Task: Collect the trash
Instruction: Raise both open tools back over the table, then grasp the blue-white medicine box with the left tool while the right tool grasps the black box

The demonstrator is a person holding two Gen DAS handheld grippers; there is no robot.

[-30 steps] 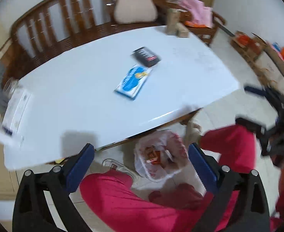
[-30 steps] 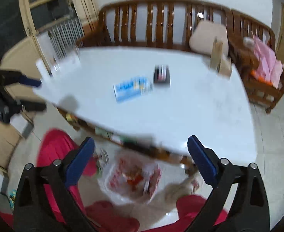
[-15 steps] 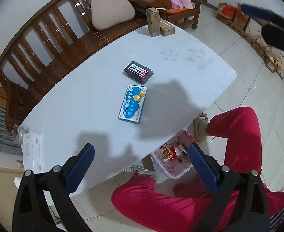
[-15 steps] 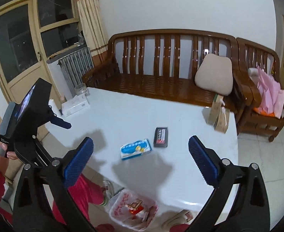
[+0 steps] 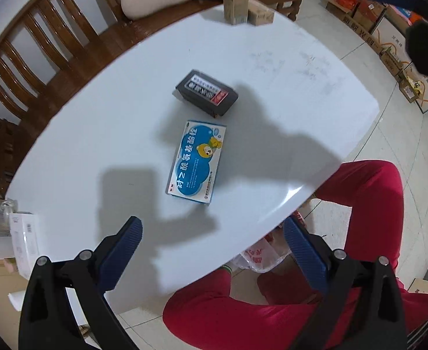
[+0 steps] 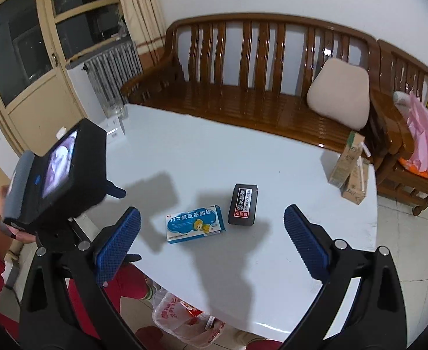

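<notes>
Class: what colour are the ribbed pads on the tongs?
Dark blue ribbed pads, clearest in the right wrist view.

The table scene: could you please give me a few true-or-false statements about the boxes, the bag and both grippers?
1. The blue box lies flat on the table. True.
2. The black box sits on top of the blue box. False: it lies beside it.
3. The left gripper holds a box. False: it is open and empty.
4. The right gripper is open. True.
5. The trash bag is on the table. False: it is on the floor.
</notes>
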